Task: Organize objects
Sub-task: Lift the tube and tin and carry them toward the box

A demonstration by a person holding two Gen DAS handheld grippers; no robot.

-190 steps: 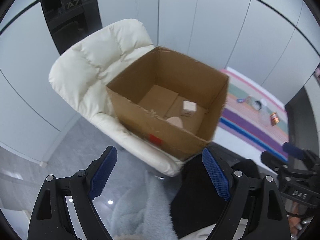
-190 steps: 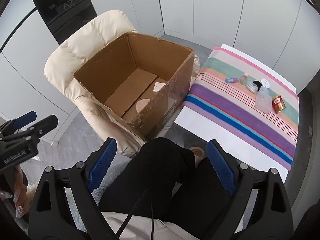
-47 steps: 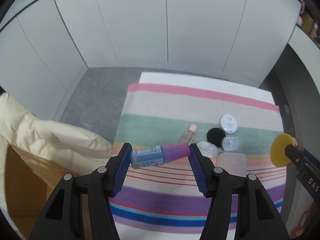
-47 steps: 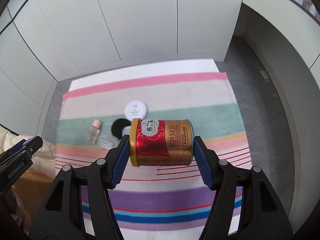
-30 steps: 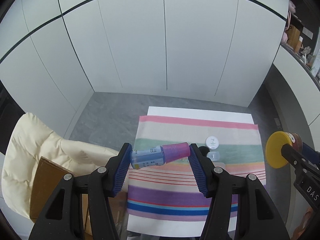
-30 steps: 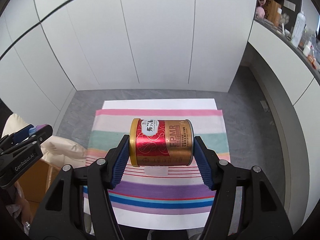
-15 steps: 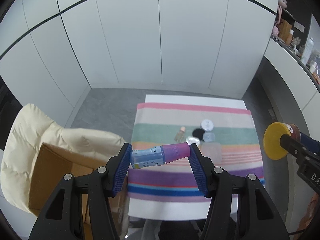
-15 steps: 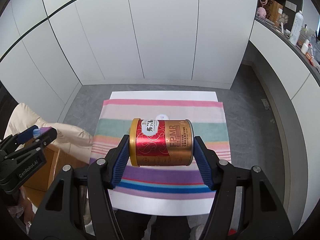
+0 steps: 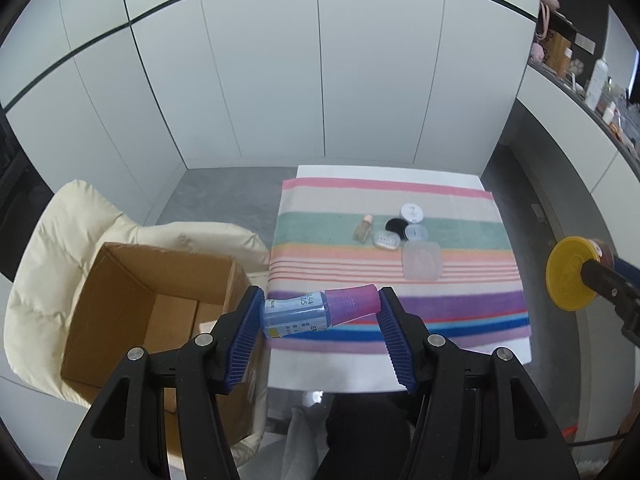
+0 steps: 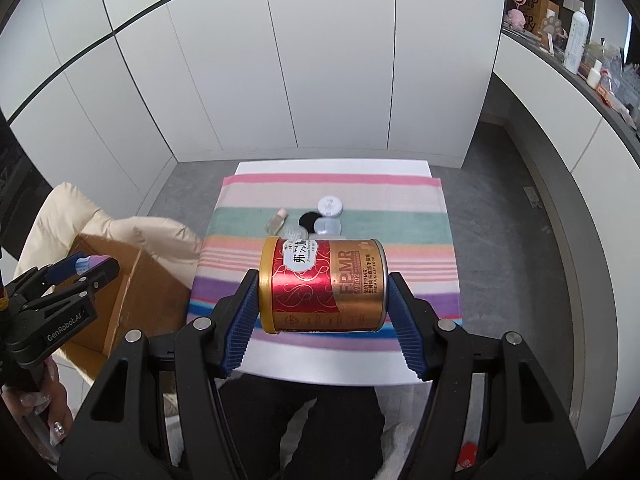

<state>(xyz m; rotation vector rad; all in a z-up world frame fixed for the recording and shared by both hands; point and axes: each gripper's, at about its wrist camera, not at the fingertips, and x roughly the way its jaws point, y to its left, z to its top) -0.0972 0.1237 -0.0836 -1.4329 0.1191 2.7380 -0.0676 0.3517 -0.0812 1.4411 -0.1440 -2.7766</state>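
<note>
While both grippers hang above the near edge of the table (image 9: 360, 376), each carries one item lengthwise between its blue pads. The left gripper (image 9: 318, 320) is closed to a moderate width on a small bottle (image 9: 316, 312), one pad on its base and the other on its purple cap; the bottle looks light and smooth, so an end-to-end hold could let it pivot or slip, and a grip across the body would probably be steadier. The right gripper (image 10: 322, 294) is clamped on a red and gold can (image 10: 324, 286), pads pressing its two flat ends; the can appears rigid and heavier, and its hard ends give firm seats.

Left of the table, an open cardboard box (image 9: 120, 312) sits on a cream chair (image 9: 64, 240), its mouth unobstructed and wide enough for either item; its upright walls are the edges to clear. Farther back on the table's striped cloth (image 9: 460, 304), a small vial (image 9: 363, 229), round lids (image 9: 412, 213) and a clear case (image 9: 422, 261) lie clustered. Beyond the table stand plain white wall panels (image 9: 320, 80), with bare floor around the table.
</note>
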